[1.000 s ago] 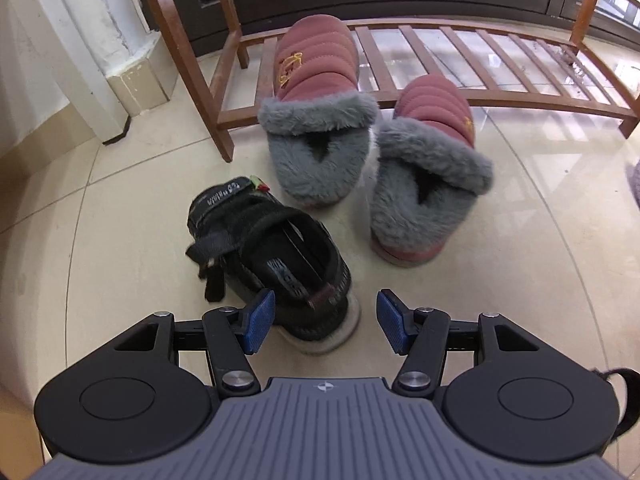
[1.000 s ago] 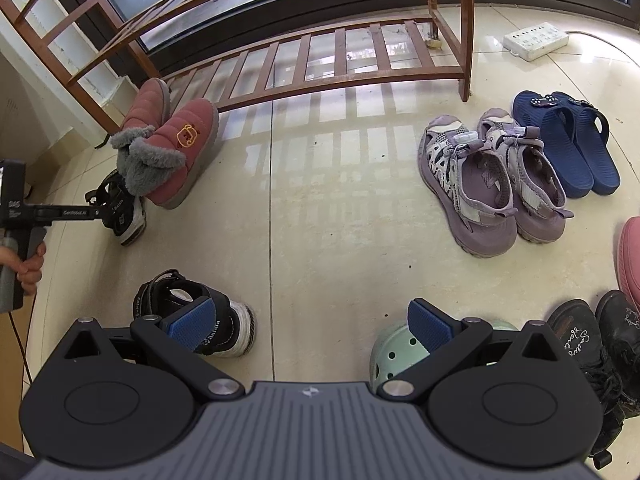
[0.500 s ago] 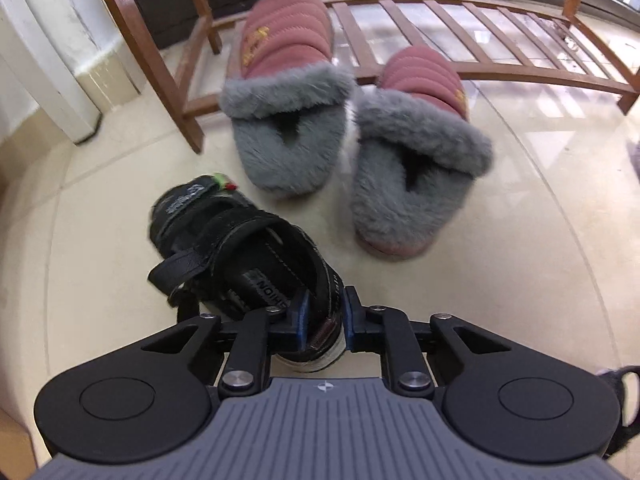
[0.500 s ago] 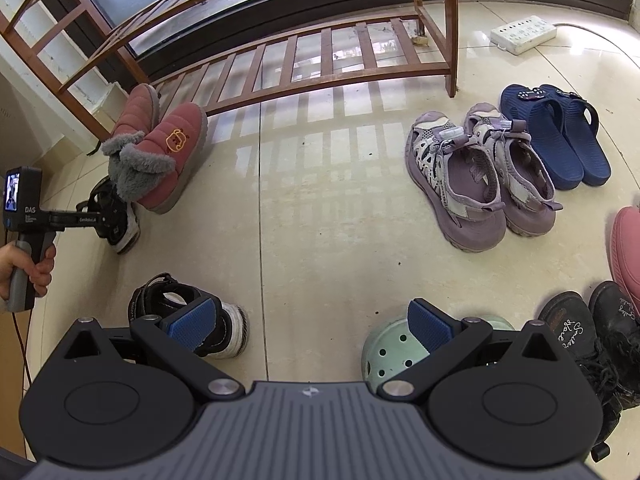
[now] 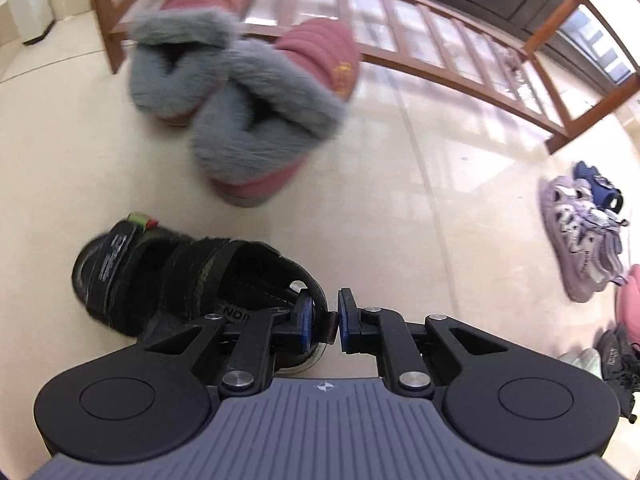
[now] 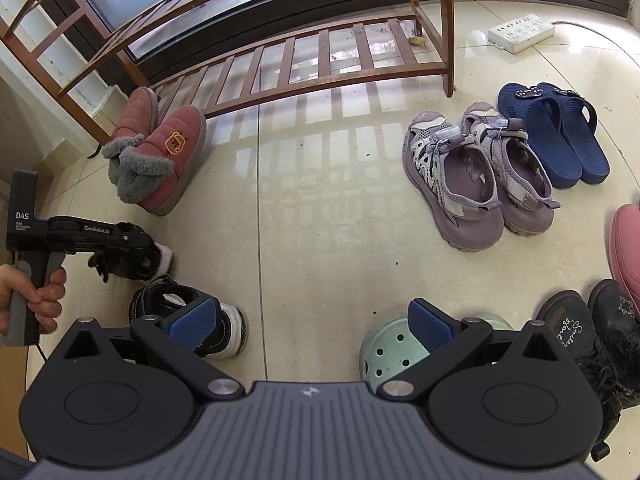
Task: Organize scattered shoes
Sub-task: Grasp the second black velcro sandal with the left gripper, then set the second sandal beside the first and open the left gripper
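black strapped sandal (image 5: 192, 276), near the wooden rack (image 5: 440, 36), was pinched at its heel by left gripper (image 5: 323, 316) jaws; lifting slowly seemed wise; right gripper (image 6: 310, 326) gaped empty.

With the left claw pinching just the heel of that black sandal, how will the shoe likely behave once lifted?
The black sandal will probably hang toe-down, since the left claw grips only its heel rim, far from the middle. The thin heel band may flex or slip, as it looks soft. It seems light: small, with open straps, so a pinch likely holds it.
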### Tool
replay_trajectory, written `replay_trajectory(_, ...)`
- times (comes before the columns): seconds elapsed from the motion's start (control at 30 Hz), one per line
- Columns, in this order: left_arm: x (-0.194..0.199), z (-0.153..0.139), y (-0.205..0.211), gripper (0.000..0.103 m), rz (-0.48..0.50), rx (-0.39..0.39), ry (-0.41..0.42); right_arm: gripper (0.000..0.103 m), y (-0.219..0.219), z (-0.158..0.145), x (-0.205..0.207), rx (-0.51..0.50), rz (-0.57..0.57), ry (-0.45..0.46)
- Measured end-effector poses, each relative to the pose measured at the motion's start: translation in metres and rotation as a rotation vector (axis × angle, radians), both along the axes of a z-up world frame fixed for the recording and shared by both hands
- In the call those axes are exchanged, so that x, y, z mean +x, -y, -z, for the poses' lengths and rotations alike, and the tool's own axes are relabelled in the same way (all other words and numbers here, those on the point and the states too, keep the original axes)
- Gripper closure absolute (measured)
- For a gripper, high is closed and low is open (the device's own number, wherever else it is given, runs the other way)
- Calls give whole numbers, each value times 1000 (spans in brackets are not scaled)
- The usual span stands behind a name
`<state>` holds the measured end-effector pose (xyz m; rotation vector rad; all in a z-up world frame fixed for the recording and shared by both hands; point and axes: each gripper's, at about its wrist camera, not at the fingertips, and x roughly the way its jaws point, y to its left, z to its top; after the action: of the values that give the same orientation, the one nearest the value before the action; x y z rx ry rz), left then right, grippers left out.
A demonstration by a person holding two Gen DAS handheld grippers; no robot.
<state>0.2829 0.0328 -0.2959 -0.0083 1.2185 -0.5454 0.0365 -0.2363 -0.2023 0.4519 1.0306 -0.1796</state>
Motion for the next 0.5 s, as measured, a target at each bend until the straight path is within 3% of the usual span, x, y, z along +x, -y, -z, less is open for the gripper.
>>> replay_trajectory(0.5,-31,1,71,88,68,-105,-93,0,2,2,-3,12,-7,5)
